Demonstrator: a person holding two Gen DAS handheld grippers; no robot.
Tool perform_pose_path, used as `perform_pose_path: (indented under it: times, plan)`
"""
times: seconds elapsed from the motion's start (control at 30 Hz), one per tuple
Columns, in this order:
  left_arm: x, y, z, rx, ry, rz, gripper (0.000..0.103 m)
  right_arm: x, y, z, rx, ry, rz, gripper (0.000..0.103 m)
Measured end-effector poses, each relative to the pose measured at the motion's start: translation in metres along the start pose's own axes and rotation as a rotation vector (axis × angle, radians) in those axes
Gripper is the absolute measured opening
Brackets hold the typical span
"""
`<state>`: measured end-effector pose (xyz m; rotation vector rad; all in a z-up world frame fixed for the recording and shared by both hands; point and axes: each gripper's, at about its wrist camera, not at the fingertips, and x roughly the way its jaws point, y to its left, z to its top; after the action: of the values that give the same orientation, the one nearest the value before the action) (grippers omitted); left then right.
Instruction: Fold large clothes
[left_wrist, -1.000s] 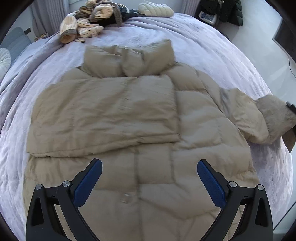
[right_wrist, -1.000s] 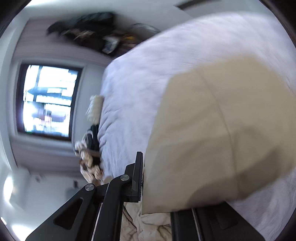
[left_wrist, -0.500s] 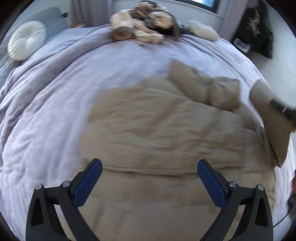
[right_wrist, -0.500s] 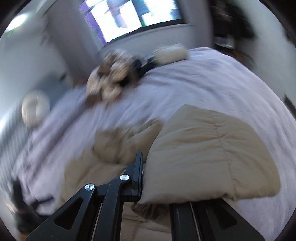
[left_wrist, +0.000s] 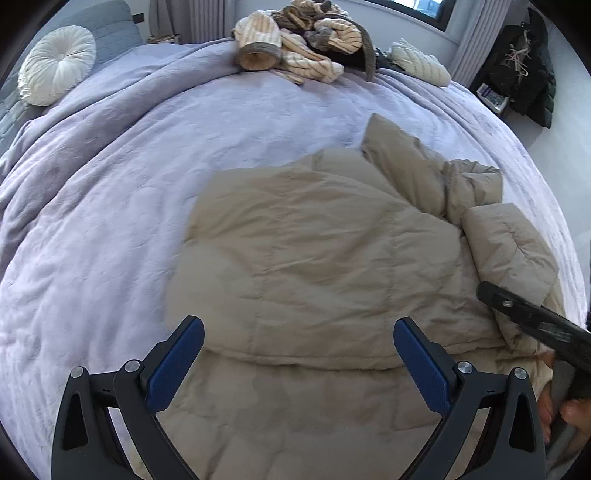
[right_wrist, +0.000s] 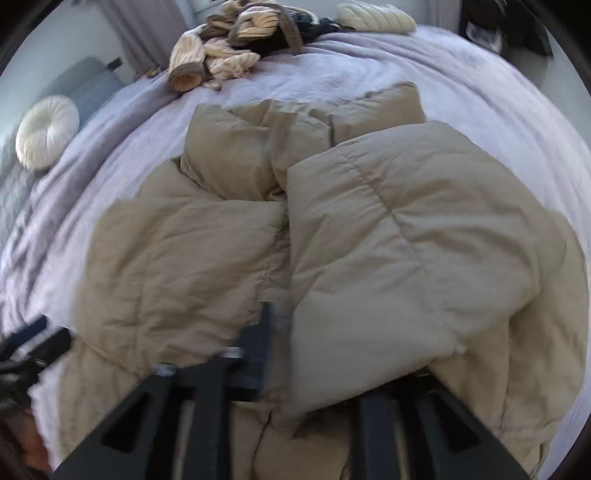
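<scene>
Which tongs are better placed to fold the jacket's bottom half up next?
Probably left. The left tongs hang open over the jacket's lower half. The right tongs, just opening, have the folded sleeve between them.

The beige puffer jacket (left_wrist: 317, 266) lies flat at the frame centre, collar at upper right, both sleeves folded across its body.

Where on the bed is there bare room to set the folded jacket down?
Free: the lavender cover between the round white cushion and the beige puffer jacket, and the strip between the jacket's collar and the heap of striped clothes. Crowded: the far edge with that heap.
</scene>
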<state>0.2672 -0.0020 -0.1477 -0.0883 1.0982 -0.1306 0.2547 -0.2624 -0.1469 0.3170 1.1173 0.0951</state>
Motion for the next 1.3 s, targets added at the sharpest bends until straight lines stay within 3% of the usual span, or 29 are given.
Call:
perform_pose_path:
  times: [0.03, 0.17, 0.3, 0.33, 0.37, 0.4, 0.43, 0.47, 0.6, 0.73, 0.83, 0.9, 0.93, 1.0, 1.03, 1.07, 1.13, 1.3]
  plan:
    - [-0.001, -0.003, 0.001, 0.004, -0.001, -0.006, 0.103, -0.008, -0.004, 0.000, 0.029, -0.015, 0.026, 0.078]
    - [0.000, -0.011, 0.006, 0.012, -0.004, -0.022, 0.103, -0.045, -0.037, -0.007, 0.188, -0.084, 0.105, 0.079]
    - [0.005, -0.007, 0.011, -0.037, 0.012, -0.051, 0.103, -0.059, -0.100, -0.014, 0.483, -0.163, 0.132, 0.078]
    - [0.007, -0.006, 0.012, -0.047, 0.016, -0.061, 0.103, -0.058, -0.112, -0.014, 0.538, -0.170, 0.136, 0.071]
    - [0.008, -0.005, 0.012, -0.053, 0.018, -0.068, 0.103, -0.053, -0.122, -0.011, 0.590, -0.171, 0.144, 0.055]
    - [0.009, -0.004, 0.013, -0.063, 0.018, -0.085, 0.103, -0.048, -0.133, -0.009, 0.646, -0.171, 0.170, 0.045]
    - [0.009, -0.003, 0.014, -0.067, 0.015, -0.103, 0.103, -0.041, -0.139, -0.005, 0.682, -0.174, 0.206, 0.024]
    - [0.009, 0.000, 0.015, -0.075, 0.012, -0.138, 0.103, -0.038, -0.140, -0.001, 0.689, -0.177, 0.226, 0.013]
    - [0.010, 0.019, 0.024, -0.158, 0.029, -0.347, 0.103, -0.040, -0.096, 0.026, 0.461, -0.208, 0.277, 0.011]
    - [0.018, 0.040, 0.033, -0.275, 0.076, -0.584, 0.103, -0.026, -0.022, 0.032, 0.190, -0.124, 0.353, 0.011]
    - [0.026, 0.047, 0.036, -0.319, 0.108, -0.722, 0.103, -0.006, 0.017, 0.022, 0.079, -0.047, 0.361, 0.011]
    - [0.034, 0.045, 0.039, -0.334, 0.139, -0.775, 0.103, 0.001, 0.033, 0.010, 0.036, 0.005, 0.352, 0.012]
    - [0.039, 0.042, 0.039, -0.332, 0.158, -0.799, 0.103, 0.007, 0.040, 0.006, 0.009, 0.031, 0.342, 0.015]
    - [0.047, 0.034, 0.039, -0.321, 0.186, -0.822, 0.103, 0.015, 0.049, -0.001, -0.029, 0.081, 0.326, 0.038]
    - [0.049, 0.031, 0.039, -0.318, 0.194, -0.836, 0.103, 0.017, 0.053, -0.008, -0.045, 0.110, 0.308, 0.069]
    - [0.051, 0.030, 0.039, -0.318, 0.202, -0.852, 0.103, 0.016, 0.054, -0.012, -0.055, 0.117, 0.301, 0.081]
    - [0.056, 0.025, 0.039, -0.320, 0.217, -0.871, 0.103, 0.009, 0.051, -0.022, -0.069, 0.118, 0.292, 0.081]
    - [0.075, 0.016, 0.041, -0.293, 0.269, -0.756, 0.103, -0.015, 0.004, -0.040, 0.029, 0.131, 0.283, 0.081]
